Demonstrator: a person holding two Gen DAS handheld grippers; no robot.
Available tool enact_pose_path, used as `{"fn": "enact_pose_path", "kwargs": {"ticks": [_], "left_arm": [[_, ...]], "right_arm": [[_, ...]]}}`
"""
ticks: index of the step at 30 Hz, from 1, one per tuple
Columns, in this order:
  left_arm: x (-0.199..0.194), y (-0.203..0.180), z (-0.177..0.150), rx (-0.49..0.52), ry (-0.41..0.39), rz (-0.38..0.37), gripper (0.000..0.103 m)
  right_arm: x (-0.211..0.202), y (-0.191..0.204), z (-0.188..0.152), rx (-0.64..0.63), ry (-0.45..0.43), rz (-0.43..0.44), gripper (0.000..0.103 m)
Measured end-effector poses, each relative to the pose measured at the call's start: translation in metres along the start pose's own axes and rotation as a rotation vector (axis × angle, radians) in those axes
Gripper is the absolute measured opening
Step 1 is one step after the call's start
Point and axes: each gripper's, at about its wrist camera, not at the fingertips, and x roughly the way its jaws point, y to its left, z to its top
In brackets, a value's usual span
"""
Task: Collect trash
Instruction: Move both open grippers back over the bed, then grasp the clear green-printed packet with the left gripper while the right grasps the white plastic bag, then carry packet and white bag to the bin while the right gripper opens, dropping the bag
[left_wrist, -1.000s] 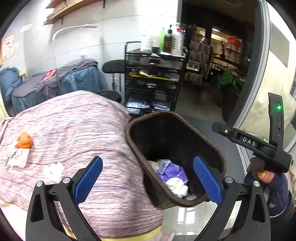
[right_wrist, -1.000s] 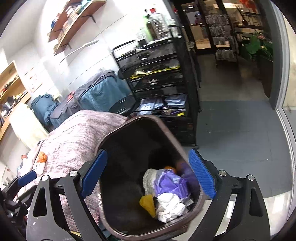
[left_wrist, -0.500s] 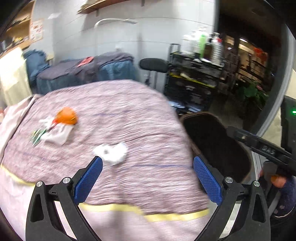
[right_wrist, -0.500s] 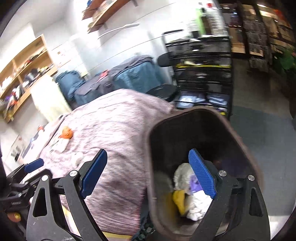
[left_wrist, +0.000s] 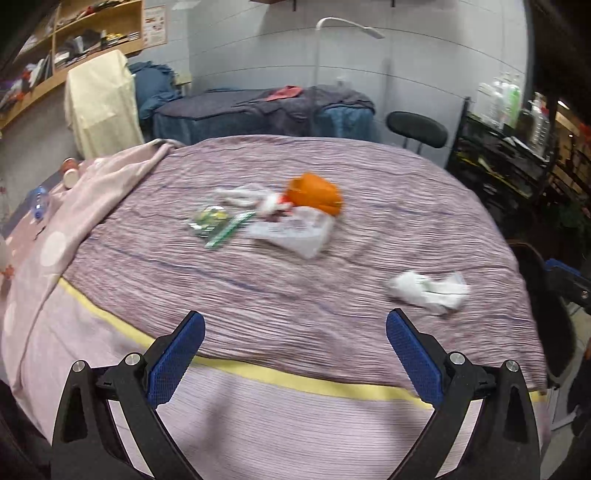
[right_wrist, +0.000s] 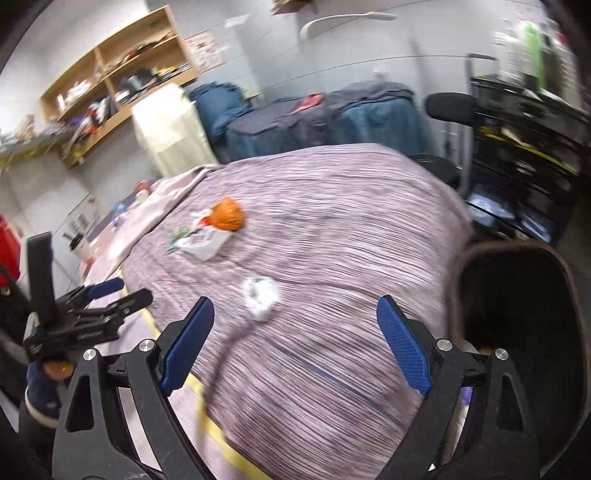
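Trash lies on a purple striped bed cover. An orange crumpled piece sits beside a white plastic bag and a green wrapper near the middle. A crumpled white tissue lies closer, to the right. My left gripper hovers open and empty over the near edge of the bed. My right gripper is open and empty too, with the tissue just beyond its fingers. The dark brown trash bin stands at the bed's right side. The left gripper shows at the left of the right wrist view.
A black wire rack with bottles stands at the right, a black stool next to it. Blue-covered furniture lines the far wall. Wooden shelves hang at the upper left. A pale pink blanket covers the bed's left side.
Both grippers swung left, away from the bin and over the bed. The bin slid to the right edge of both views; the trash on the bed came into the centre.
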Motion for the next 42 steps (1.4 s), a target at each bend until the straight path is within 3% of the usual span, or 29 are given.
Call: {"fn": "enact_pose_path", "kwargs": {"ticks": [9,14,20,23,25,27,31,38,41,42], "left_arm": [[0.044,0.066,0.025,-0.004,0.069,0.066,0.097],[0.076,0.078,0.052,0.019,0.094,0.036,0.095],[0.114,0.075,0.068,0.095,0.133,-0.002,0.081],[0.127,0.083,0.071,0.080,0.159,-0.048,0.063],[0.129,0.089,0.070,0.047,0.161,-0.118,0.040],[0.126,0.094,0.069,0.028,0.144,-0.143,0.025],[0.123,0.097,0.069,0.014,0.126,-0.141,0.013],[0.108,0.096,0.060,0.025,0.081,-0.114,0.010],[0.098,0.104,0.056,-0.002,0.055,-0.098,0.009],[0.096,0.106,0.056,-0.010,0.049,-0.093,0.009]], "right_arm": [[0.063,0.063,0.032,-0.099,0.085,0.108,0.089],[0.092,0.082,0.045,-0.113,0.120,0.119,0.089],[0.119,0.093,0.056,-0.141,0.152,0.103,0.089],[0.130,0.100,0.061,-0.159,0.162,0.097,0.089],[0.139,0.106,0.064,-0.171,0.171,0.095,0.089],[0.150,0.115,0.068,-0.186,0.181,0.097,0.089],[0.177,0.138,0.074,-0.224,0.213,0.095,0.085],[0.232,0.157,0.076,-0.306,0.288,-0.017,0.067],[0.246,0.152,0.074,-0.290,0.319,-0.014,0.030],[0.246,0.151,0.074,-0.289,0.312,-0.012,0.023]]}}
